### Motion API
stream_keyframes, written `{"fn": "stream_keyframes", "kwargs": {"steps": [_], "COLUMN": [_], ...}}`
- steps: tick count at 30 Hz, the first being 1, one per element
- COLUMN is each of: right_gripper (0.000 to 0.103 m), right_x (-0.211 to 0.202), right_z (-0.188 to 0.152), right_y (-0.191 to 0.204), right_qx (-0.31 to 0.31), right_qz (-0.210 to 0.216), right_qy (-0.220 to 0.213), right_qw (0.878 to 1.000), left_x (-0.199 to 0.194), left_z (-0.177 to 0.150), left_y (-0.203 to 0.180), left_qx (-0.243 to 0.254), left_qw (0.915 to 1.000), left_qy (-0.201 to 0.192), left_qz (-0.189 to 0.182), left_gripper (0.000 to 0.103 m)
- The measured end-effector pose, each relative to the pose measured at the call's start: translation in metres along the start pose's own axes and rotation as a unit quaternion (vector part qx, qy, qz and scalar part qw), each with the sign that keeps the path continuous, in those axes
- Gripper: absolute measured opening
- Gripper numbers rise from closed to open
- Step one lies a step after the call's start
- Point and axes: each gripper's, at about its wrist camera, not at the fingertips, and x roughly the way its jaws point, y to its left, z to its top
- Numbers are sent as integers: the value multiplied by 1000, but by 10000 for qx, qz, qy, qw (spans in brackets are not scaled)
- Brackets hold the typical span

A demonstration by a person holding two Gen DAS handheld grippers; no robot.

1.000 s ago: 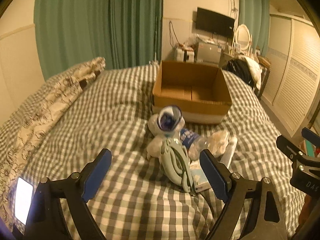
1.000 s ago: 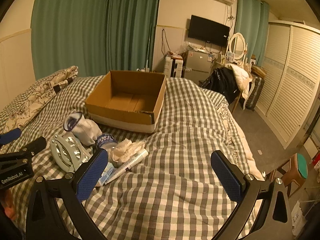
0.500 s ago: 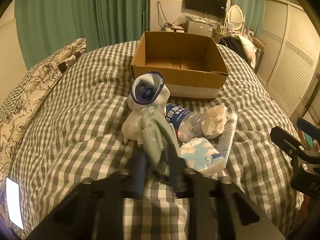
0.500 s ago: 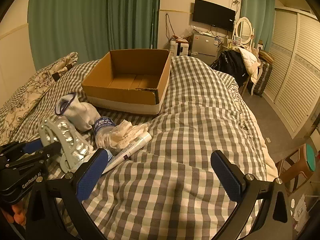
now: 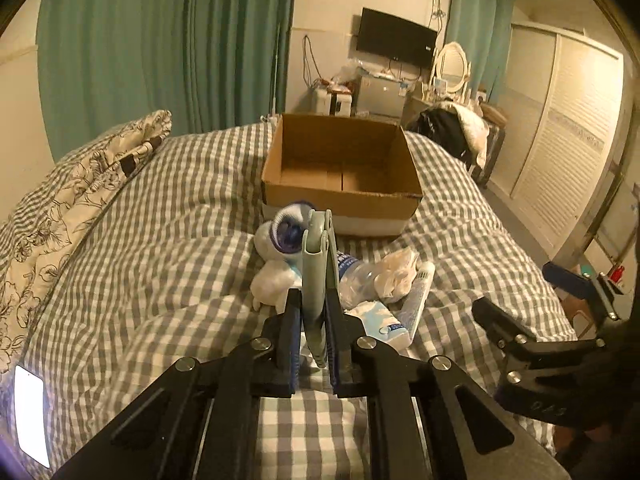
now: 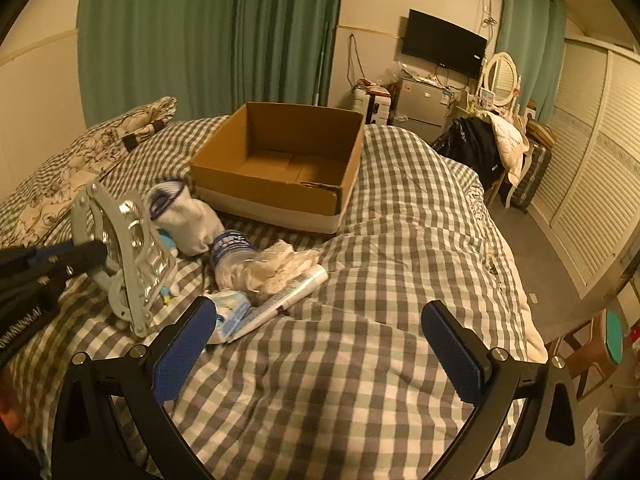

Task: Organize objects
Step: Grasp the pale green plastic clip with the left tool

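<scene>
My left gripper (image 5: 313, 320) is shut on a pale green plastic frame (image 5: 316, 272) and holds it upright, lifted off the checked bed; it also shows in the right wrist view (image 6: 124, 252). Behind it lie a white sock (image 5: 280, 240), a clear water bottle (image 5: 352, 276), crumpled tissue (image 5: 396, 274), a white tube (image 5: 418, 296) and a tissue pack (image 5: 380, 322). An open, empty cardboard box (image 5: 340, 184) sits beyond the pile. My right gripper (image 6: 320, 344) is open and empty, above the bed just right of the pile.
A floral duvet (image 5: 72, 200) lies along the bed's left side. The bed's right edge drops to the floor beside louvred wardrobe doors (image 6: 592, 168). A stool (image 6: 600, 340) stands at the lower right. A lit phone (image 5: 30, 416) lies at the near left.
My left gripper moved in, shut on the green frame and lifted it upright off the bed. My right gripper drew a little closer to the pile and stayed open.
</scene>
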Motion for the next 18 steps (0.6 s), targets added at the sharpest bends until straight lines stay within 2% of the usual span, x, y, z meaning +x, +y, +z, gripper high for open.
{"fn": "stream_keyframes", "kwargs": {"steps": [5,8,11,18], "right_gripper": [103,103,103,103], "right_x": [-5,-4,0,12], "right_z": [2,3,1,-2], "right_y": [12,19,24,24], "right_qx": [-128,-203,-288,-290], "right_qz": [-1,12,2,-56], "right_qy": [-45,-12,42,199], "right_qw": [9999,9998,9996,9994], "left_x": [-9,-3,10,17], "left_z": [2,-1,-9,-12], "left_y": [12,14,15,26], "left_qx": [-104,-83,-78,-206], "left_qw": [9999,9998,9995,9994], "left_qy": [-95,47,265,278], "left_qz": [-85,-179,-123,-25], "left_gripper": [10,11,15,22]}}
